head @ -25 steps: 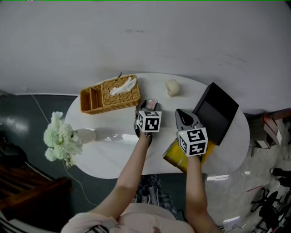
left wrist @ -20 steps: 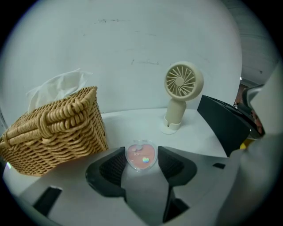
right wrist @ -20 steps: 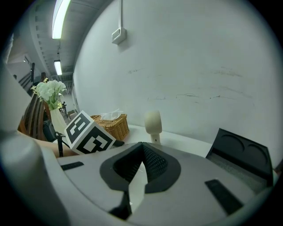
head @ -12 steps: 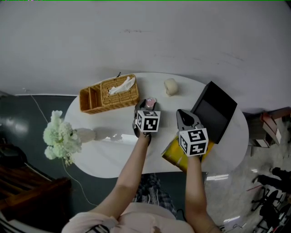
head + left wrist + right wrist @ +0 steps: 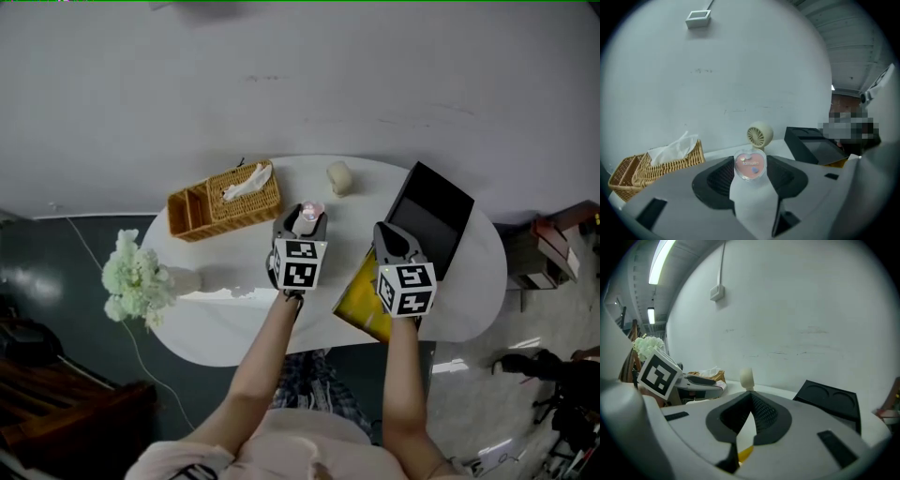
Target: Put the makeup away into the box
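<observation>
A clear heart-shaped compact with pink blush (image 5: 750,164) sits upright between the pads of my left gripper (image 5: 750,177), which is shut on it. In the head view the compact (image 5: 313,208) hangs above the middle of the white table (image 5: 234,319), held by the left gripper (image 5: 307,218). The black box (image 5: 429,217) lies open at the right, with round recesses in its lid (image 5: 830,398). My right gripper (image 5: 383,232) hovers just left of the box over a yellow packet (image 5: 364,298). Its jaws (image 5: 751,398) meet at the tips with nothing between them.
A wicker basket with tissues (image 5: 225,199) stands at the back left. A small cream fan (image 5: 339,176) is at the back edge near the wall. A vase of white flowers (image 5: 138,277) stands at the table's left end. The grey wall is close behind.
Both hands have risen. The left gripper has lifted the heart compact up off the table. The right gripper has shifted slightly over the yellow packet.
</observation>
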Demonstrator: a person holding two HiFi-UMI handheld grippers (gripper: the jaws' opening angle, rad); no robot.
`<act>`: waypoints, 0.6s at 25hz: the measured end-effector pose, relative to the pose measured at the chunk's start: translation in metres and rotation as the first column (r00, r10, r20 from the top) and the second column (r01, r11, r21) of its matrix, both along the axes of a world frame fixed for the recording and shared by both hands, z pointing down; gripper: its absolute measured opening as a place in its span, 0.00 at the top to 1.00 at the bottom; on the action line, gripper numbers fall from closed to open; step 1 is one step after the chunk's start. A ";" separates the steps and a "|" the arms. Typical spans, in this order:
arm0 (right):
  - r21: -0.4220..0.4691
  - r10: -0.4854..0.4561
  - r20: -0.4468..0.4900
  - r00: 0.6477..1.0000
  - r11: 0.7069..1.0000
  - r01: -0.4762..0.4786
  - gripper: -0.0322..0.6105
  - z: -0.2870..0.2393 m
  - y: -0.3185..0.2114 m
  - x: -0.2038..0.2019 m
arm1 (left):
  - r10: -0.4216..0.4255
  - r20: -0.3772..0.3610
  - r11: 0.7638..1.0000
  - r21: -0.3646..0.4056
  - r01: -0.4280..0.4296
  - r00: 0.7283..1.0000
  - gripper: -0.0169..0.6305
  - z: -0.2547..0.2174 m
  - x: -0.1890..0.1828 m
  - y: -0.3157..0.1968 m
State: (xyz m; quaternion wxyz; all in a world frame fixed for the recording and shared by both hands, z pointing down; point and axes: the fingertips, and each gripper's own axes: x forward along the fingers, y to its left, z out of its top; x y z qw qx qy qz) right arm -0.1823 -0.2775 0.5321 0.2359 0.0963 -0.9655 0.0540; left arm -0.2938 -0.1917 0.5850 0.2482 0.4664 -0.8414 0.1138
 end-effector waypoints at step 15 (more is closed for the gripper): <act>0.031 0.274 0.052 0.960 0.961 -0.276 0.93 -0.028 -0.038 0.120 | 0.336 0.028 0.934 0.123 -0.336 0.942 0.61 -0.071 0.139 -0.063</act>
